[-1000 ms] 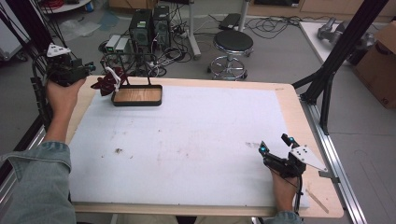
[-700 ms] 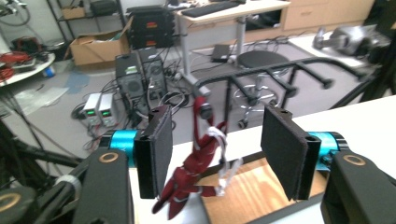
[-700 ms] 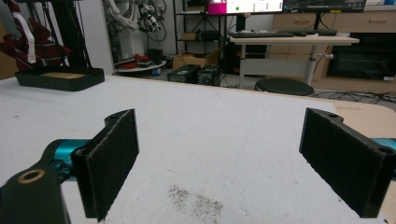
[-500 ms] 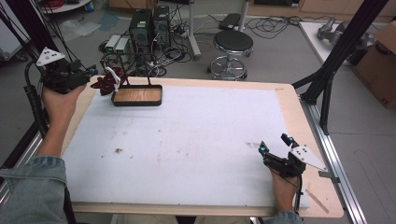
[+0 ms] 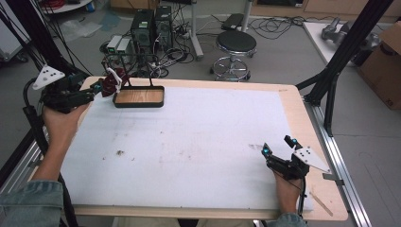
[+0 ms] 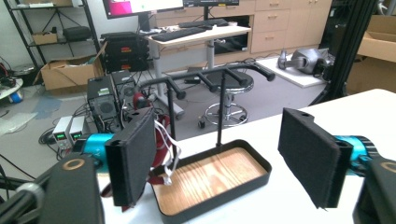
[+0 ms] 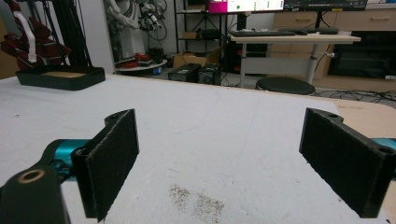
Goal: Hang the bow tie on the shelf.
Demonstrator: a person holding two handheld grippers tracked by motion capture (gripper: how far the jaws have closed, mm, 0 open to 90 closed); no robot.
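Because the left gripper, whose jaws have just been opening and now stand apart, sits just beside the dark red item hanging at the left end of the stand at the far left of the table, a careless withdrawal could snag it off, while the right gripper, also open, idles at near right.

Right gripper is hovering low over the white bench, fingers standing wide apart, nothing between them. Dark speck patch is lying just ahead of them. Black tray is sitting far beyond the specks, red-and-white item hanging above it.
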